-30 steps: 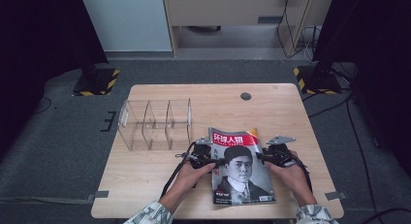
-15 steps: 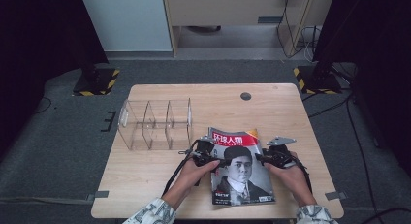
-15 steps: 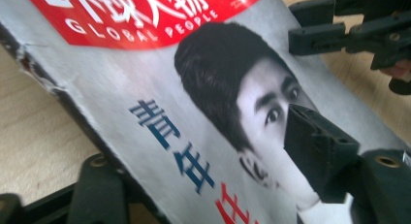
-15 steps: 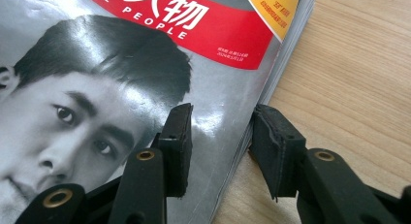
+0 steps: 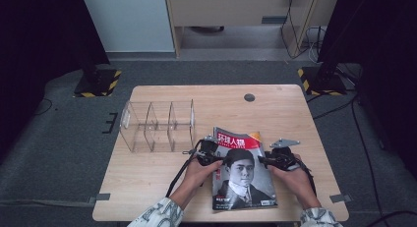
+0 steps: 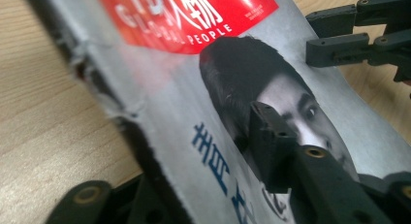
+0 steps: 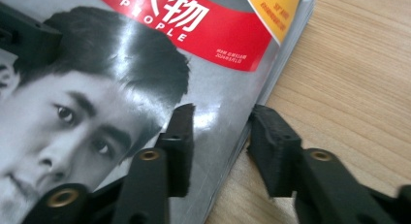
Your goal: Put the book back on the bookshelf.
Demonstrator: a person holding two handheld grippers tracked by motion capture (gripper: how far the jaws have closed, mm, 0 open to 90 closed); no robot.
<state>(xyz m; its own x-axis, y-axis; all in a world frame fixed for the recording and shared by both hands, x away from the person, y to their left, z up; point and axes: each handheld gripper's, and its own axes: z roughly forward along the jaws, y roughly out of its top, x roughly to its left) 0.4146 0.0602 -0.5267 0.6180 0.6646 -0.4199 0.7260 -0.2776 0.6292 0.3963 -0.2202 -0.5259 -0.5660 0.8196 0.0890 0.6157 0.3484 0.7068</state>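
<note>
Left gripper [image 5: 218, 158] and right gripper [image 5: 262, 160]: matte black bodies with blocky, square-tipped jaws and brass-ringed pivot holes in the linkage. A grey three-cornered plate tops the right gripper; a black cable trails from the left gripper. Both of the person's cuffs are pale fabric with a dark leaf-like print.

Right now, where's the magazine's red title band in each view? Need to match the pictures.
High view: red title band at the far end of the magazine, between the left gripper and right gripper.
Left gripper view: top centre.
Right gripper view: top centre, slanting down to the right.
Shared landmark: the dark hair of the cover portrait, just below the band.
</note>
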